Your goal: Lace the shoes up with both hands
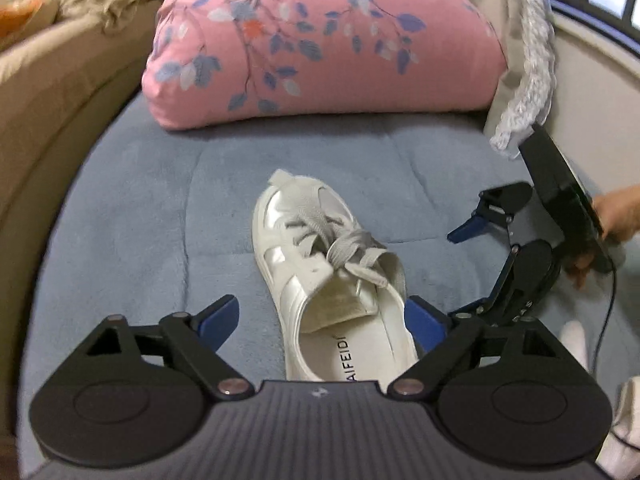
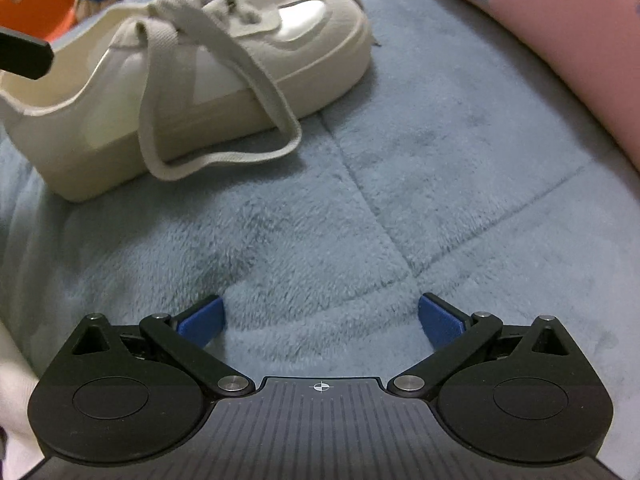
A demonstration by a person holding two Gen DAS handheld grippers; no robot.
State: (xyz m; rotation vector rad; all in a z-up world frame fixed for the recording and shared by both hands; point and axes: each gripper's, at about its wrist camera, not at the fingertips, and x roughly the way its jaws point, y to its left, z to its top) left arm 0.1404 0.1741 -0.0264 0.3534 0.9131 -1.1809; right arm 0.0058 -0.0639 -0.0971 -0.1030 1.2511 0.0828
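Everything sits on a fuzzy blue-grey quilted blanket (image 2: 400, 216), with a big pink floral pillow (image 1: 320, 40) across the top of the left wrist frame and a beige sofa edge (image 1: 60, 80) at upper left (some crumpled cloth piled on it).

The white sneaker (image 1: 320, 272) is dead centre in the left view, long axis running roughly bottom to top — toe toward the pillow, heel opening near the camera. In the right view it's at upper left, side-on, toe pointing right. Its grey laces (image 2: 224, 92) are knotted, one loop drooping down the sole onto the blanket.

Left gripper (image 1: 324, 320) hovers over the heel, blue pads spread wide, nothing between them. Right gripper (image 2: 320, 320) is low over bare blanket, also spread and empty — a hand (image 1: 612, 220) holds it at the right edge of the left view.
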